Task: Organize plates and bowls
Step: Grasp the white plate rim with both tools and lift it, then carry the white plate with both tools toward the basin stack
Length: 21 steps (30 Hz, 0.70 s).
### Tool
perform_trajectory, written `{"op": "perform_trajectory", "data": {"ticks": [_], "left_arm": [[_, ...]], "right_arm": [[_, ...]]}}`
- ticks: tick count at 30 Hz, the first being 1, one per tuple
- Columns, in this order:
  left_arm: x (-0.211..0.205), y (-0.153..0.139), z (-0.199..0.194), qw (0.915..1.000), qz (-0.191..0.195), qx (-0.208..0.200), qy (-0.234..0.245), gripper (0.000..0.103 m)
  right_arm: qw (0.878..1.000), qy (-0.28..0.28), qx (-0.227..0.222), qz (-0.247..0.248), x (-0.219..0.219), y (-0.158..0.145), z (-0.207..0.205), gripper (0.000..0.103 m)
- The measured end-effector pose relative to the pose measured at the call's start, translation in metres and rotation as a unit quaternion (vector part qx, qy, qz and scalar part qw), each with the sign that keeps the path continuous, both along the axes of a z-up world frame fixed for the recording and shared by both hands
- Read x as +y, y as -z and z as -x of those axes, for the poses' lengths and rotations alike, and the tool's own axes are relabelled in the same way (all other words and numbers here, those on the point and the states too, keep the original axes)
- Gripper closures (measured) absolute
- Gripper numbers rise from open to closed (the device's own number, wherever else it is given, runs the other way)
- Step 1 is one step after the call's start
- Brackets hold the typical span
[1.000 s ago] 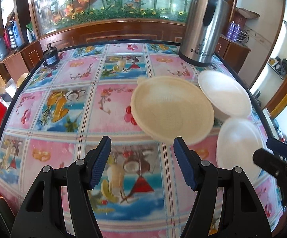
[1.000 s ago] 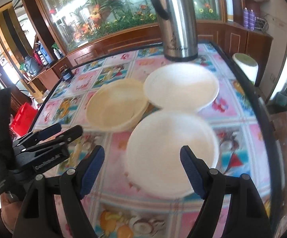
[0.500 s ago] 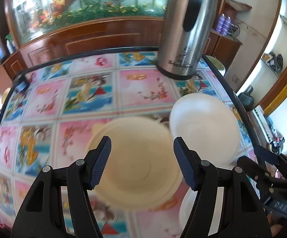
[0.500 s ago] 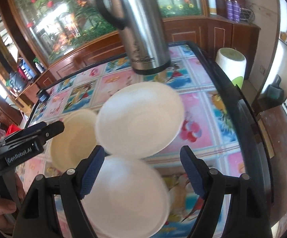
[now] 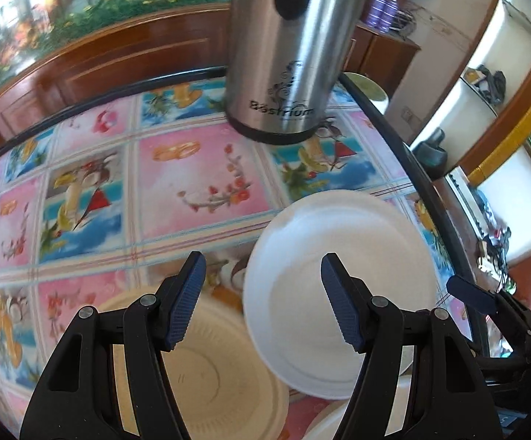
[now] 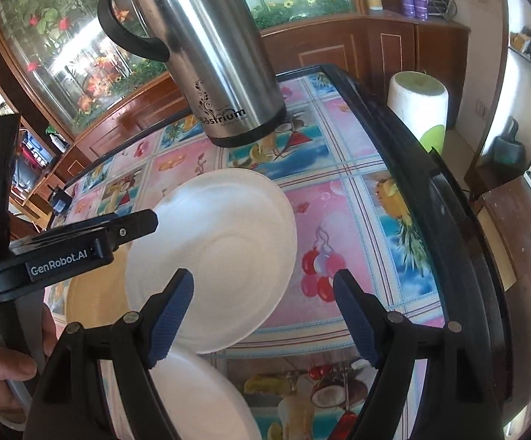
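Fruit-print tablecloth (image 5: 199,179), steel flask (image 5: 287,55) — wooden cabinets (image 6: 375,47), planted glass (image 6: 63,55)

A home dining room: a fruit-print tablecloth (image 5: 199,183) covers the table, a steel thermos jug (image 6: 210,55) at 12 o'clock, carved wooden cabinets (image 5: 118,58) behind.

1. The tall brushed stainless-steel flask (image 6: 206,55) is shiny, with a glossy black plastic handle.
2. The round white foam-like bowl (image 5: 342,278) looks matt and smooth.
3. The cream ridged plastic bowl (image 5: 214,377) has a dull sheen.
4. The fruit-printed tablecloth (image 5: 199,179) is glossy.
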<state>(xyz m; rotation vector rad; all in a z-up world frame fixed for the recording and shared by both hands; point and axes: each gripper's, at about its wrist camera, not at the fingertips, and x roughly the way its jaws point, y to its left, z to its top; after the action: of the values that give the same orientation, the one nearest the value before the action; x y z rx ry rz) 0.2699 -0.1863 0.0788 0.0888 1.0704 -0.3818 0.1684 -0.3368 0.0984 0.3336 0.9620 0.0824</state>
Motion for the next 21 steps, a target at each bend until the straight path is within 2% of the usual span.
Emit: {"op": "perform_trajectory", "data": {"ticks": [3,5,7,8,9,10,11,13,16,18,21], "left_arm": [[-0.002,0.003,-0.006,0.9999,0.008,0.005,0.004,0.038],[-0.004,0.004,-0.008,1.0000,0.003,0.005,0.007,0.040],[-0.005,0.004,-0.009,0.9999,-0.010,-0.004,0.007,0.064],[-0.005,0.005,-0.009,0.9998,-0.018,-0.005,0.003,0.070],[-0.005,0.006,-0.010,0.9997,-0.024,-0.002,-0.001,0.080],[-0.004,0.009,-0.011,0.9998,-0.021,0.007,0.001,0.084],[-0.005,0.012,-0.012,0.9997,-0.015,0.018,0.009,0.084],[-0.007,0.017,-0.013,0.9993,-0.029,0.021,0.010,0.089],[-0.004,0.018,-0.011,0.9996,-0.021,0.019,0.008,0.089],[-0.002,0.017,-0.011,0.9996,-0.019,0.019,0.009,0.089],[-0.002,0.017,-0.010,0.9996,-0.014,0.025,0.008,0.090]], "right_arm": [[1.000,-0.001,0.002,0.004,0.000,0.002,-0.002,0.024],[1.000,-0.004,0.001,0.002,0.001,0.003,-0.004,0.029],[1.000,-0.009,0.001,0.008,0.003,0.004,-0.005,0.044],[1.000,-0.011,0.001,0.013,0.004,0.004,-0.006,0.051],[1.000,-0.011,0.001,0.016,0.005,0.004,-0.006,0.063],[1.000,-0.012,0.001,0.016,0.005,0.005,-0.006,0.069],[1.000,-0.012,0.001,0.017,0.004,0.005,-0.007,0.071],[1.000,-0.011,0.002,0.016,0.003,0.007,-0.008,0.076],[1.000,-0.010,0.002,0.010,0.000,0.010,-0.008,0.083],[1.000,-0.012,-0.001,0.022,0.001,0.009,-0.006,0.089],[1.000,-0.009,-0.003,0.017,-0.002,0.008,-0.007,0.090]]}}
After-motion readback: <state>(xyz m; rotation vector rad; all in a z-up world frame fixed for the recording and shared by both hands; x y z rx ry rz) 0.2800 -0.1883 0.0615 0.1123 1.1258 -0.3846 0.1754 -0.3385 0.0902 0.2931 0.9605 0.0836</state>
